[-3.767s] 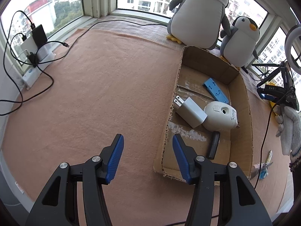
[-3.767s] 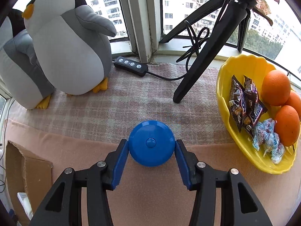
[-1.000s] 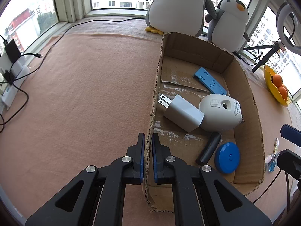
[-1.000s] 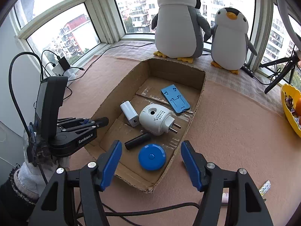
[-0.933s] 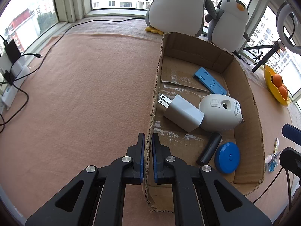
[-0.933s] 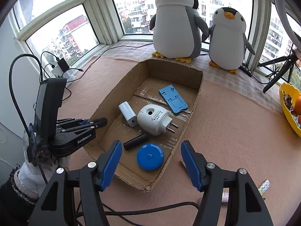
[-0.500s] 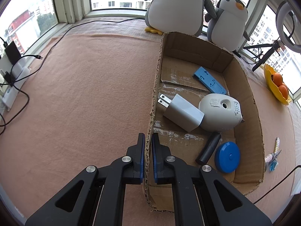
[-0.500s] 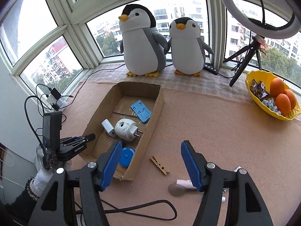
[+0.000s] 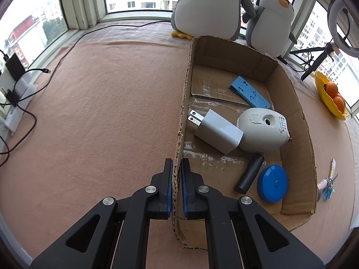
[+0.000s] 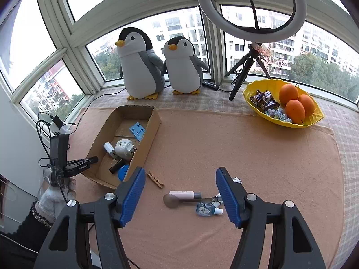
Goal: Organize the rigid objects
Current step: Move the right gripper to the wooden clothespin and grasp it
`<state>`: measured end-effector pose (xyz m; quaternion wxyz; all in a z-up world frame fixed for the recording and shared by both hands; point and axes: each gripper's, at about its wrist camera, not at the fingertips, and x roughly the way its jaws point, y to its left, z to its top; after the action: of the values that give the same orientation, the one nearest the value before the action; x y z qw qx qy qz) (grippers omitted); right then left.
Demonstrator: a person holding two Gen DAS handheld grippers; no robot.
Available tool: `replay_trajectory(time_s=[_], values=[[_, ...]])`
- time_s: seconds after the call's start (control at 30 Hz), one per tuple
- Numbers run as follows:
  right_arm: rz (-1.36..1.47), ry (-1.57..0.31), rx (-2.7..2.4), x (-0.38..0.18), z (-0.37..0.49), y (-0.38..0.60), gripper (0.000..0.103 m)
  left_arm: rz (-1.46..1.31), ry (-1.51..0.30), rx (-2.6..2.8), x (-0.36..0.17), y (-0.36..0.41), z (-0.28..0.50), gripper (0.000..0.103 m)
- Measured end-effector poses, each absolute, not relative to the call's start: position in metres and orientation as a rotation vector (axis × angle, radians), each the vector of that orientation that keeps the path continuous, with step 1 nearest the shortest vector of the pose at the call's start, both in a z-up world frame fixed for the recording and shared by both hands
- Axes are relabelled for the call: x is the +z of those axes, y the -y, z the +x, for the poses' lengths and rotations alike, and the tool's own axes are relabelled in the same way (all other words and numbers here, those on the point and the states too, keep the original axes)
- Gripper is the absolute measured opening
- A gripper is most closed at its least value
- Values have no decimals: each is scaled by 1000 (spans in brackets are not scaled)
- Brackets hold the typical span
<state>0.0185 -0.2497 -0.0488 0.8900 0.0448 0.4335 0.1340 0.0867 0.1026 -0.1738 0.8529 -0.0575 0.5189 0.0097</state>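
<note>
My left gripper [image 9: 176, 172] is shut on the near left wall of the cardboard box [image 9: 182, 103]. The box holds a white charger [image 9: 216, 131], a white plug adapter [image 9: 261, 129], a blue stand [image 9: 249, 93], a black cylinder [image 9: 249, 172] and a blue round disc [image 9: 272, 183]. My right gripper [image 10: 179, 189] is open and empty, high above the peach mat. Below it lie a wooden clothespin [image 10: 154, 179], a pink tube [image 10: 182, 194], a spoon [image 10: 170, 200] and a small blue bottle [image 10: 205, 209]. The box [image 10: 148, 139] and left gripper [image 10: 88, 161] show at the left of the right wrist view.
Two plush penguins [image 10: 139, 67] stand behind the box. A yellow bowl [image 10: 314, 118] of oranges and sweets sits at the back right, beside a ring-light tripod [image 10: 244, 71]. Cables and a power strip [image 9: 15, 112] lie at the left edge.
My right gripper has risen and pulled back from over the box, now showing the whole mat. The blue disc stays in the box. My left gripper stays shut on the box wall.
</note>
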Motion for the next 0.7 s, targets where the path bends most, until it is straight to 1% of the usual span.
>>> replay_trajectory(time_s=[0.17, 0.23, 0.27, 0.3, 0.43, 0.5, 0.53, 0.67, 0.7], values=[[26, -939, 338, -85, 27, 228, 61, -125, -1085, 24, -171, -104, 84, 6], [-7, -965, 362, -101, 33, 217, 61, -119, -1081, 27, -168, -103, 81, 11], [-19, -979, 378, -108, 37, 211, 61, -116, -1079, 29, -166, -103, 80, 17], [-33, -994, 397, -117, 41, 206, 61, -114, -1074, 30, -164, -103, 78, 21], [-114, -1051, 441, -148, 56, 182, 60, -112, -1065, 40, -157, -103, 71, 22], [-168, -1070, 459, -162, 61, 170, 56, -123, -1063, 46, -154, -105, 66, 26], [-191, -1077, 475, -167, 64, 164, 52, -126, -1061, 53, -152, -106, 64, 26], [-258, -1113, 513, -190, 75, 145, 44, -150, -1051, 70, -144, -112, 52, 26], [-271, -1123, 519, -194, 78, 141, 40, -154, -1048, 76, -142, -113, 49, 26]])
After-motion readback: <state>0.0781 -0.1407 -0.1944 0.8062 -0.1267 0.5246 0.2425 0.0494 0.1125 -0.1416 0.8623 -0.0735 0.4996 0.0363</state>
